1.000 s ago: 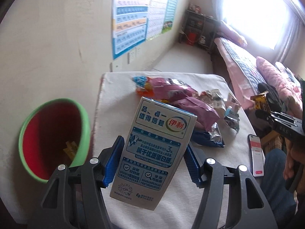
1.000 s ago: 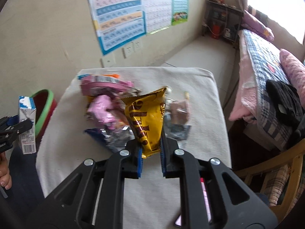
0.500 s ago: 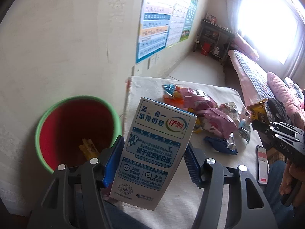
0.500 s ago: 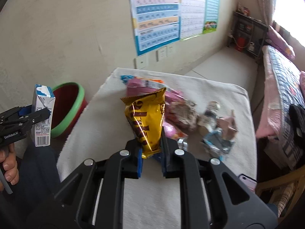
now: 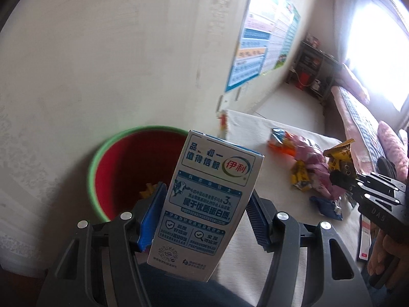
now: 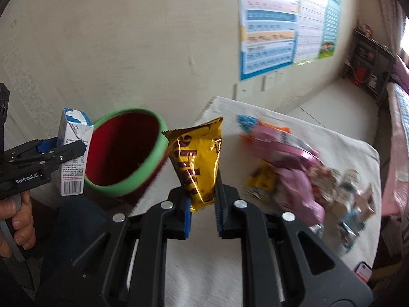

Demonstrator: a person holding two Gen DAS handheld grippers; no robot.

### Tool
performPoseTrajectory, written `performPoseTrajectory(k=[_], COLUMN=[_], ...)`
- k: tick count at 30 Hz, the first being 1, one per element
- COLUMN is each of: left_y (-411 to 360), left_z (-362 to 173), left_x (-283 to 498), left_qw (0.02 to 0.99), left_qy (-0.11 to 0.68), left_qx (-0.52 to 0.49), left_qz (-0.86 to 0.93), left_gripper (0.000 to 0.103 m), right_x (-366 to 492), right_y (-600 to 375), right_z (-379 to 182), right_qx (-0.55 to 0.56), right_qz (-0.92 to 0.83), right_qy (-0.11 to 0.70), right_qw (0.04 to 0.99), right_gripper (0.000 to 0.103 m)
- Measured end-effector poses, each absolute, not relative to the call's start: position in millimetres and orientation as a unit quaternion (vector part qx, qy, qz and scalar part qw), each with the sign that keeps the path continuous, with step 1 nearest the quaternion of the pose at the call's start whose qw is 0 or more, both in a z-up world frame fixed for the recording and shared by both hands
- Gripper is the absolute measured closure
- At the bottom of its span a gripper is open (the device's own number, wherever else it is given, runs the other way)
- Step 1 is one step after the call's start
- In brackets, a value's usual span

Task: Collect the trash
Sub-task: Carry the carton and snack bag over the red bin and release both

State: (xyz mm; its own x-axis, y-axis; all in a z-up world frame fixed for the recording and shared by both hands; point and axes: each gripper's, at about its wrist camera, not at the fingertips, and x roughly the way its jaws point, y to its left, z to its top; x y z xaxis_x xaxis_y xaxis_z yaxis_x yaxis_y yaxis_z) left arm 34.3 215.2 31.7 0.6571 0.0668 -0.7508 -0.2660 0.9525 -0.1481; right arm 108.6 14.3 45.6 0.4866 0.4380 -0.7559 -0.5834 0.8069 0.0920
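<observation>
My left gripper (image 5: 204,220) is clamped on a white-and-blue milk carton (image 5: 207,199), its blue pads pressed against both sides; the carton stands nearly upright, tipped slightly to the right. Directly behind it in the left wrist view sits the bin (image 5: 107,153), red inside with a green rim, against the cream wall (image 5: 102,51). A scrap of yellow wrapper (image 5: 148,190) lies at the bottom of the bin. From the right wrist view, the same carton (image 6: 72,153) hangs just left of the bin's rim (image 6: 153,168), held by the left gripper (image 6: 61,153), with the hand (image 6: 18,220) below it.

My right gripper (image 6: 203,204) is closed on a yellow-and-brown snack packet (image 6: 198,158), pinching its lower end so that the packet stands up between the fingers. The packet is just right of the bin's rim, above the edge of the cloth-covered table (image 6: 294,133).

On the table the rest of the trash lies in a loose pile: pink wrappers (image 6: 294,163), a small yellow wrapper (image 6: 260,179), an orange-and-blue packet (image 6: 255,125), and crumpled silver and blue bits (image 6: 350,220) towards the right edge. A phone (image 5: 364,240) rests on the near right side of the table. Posters (image 6: 281,25) hang on the wall, and a bed (image 5: 363,117) with pink bedding runs along the far right.
</observation>
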Motion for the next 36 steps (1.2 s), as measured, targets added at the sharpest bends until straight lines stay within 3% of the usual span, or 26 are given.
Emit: performPoseTrajectory(k=[19, 33, 35, 36], left_y=[305.3, 340.4, 343.4, 343.9], left_z=[9.7, -17.2, -17.9, -17.7], left_x=[34.7, 50.3, 51.3, 52.8], left_qw=[0.891, 0.883, 0.883, 0.884], left_qy=[0.391, 0.393, 0.391, 0.39], left_qx=[-0.191, -0.224, -0.227, -0.228], left_qz=[0.132, 0.124, 0.122, 0.122], left_gripper=[0.045, 0.045, 0.044, 0.043], right_x=[123.5, 144.0, 146.3, 145.8], right_y=[156.0, 202.3, 205.9, 207.1], right_z=[26.0, -10.2, -14.0, -15.2], right_qx=[-0.124, -0.147, -0.146, -0.149], right_qz=[0.391, 0.389, 0.39, 0.39], right_qy=[0.415, 0.45, 0.455, 0.456], right_qw=[0.812, 0.79, 0.787, 0.786], right_gripper=[0.088, 0.087, 0.079, 0.067])
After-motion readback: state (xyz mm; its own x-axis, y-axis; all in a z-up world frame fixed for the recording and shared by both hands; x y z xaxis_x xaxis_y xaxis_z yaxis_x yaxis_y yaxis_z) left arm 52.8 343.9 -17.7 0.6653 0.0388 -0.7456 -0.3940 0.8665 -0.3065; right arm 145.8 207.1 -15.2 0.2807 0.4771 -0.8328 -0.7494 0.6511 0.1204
